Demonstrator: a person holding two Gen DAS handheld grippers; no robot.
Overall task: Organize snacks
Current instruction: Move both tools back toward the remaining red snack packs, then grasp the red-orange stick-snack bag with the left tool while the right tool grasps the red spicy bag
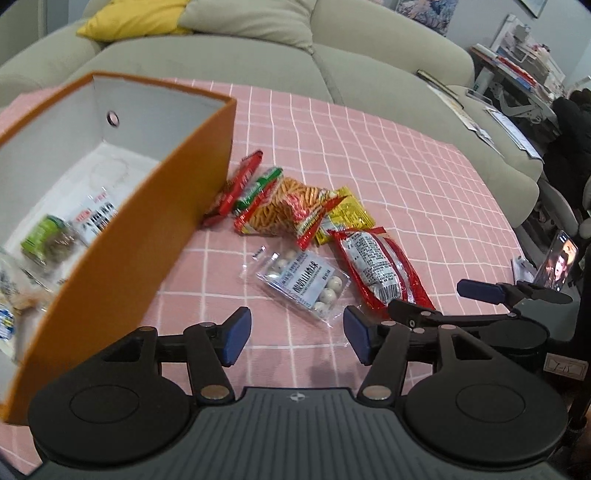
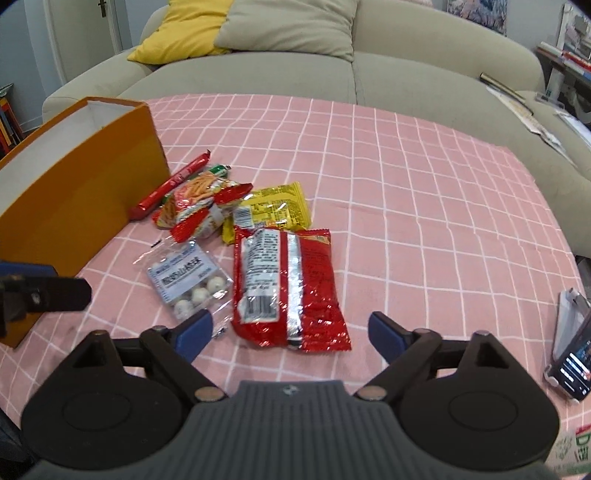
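Observation:
An orange box (image 1: 122, 266) with a white inside stands at the left and holds several snack packs (image 1: 48, 240). Beside it on the pink checked cloth lie loose snacks: a clear pack of white balls (image 1: 304, 282), a red foil bag (image 1: 380, 269), a yellow packet (image 1: 347, 214), a pack of orange sticks (image 1: 284, 206) and a thin red stick pack (image 1: 240, 181). My left gripper (image 1: 295, 338) is open just short of the ball pack. In the right wrist view my right gripper (image 2: 291, 334) is open, its fingers either side of the red foil bag's (image 2: 288, 288) near end, pads apart from it.
A beige sofa (image 2: 295, 70) with a yellow cushion (image 2: 184, 29) runs behind the table. A phone on a stand (image 2: 570, 365) sits at the table's right edge. The orange box (image 2: 74, 206) walls off the left. Bare cloth (image 2: 443, 203) stretches to the right of the snacks.

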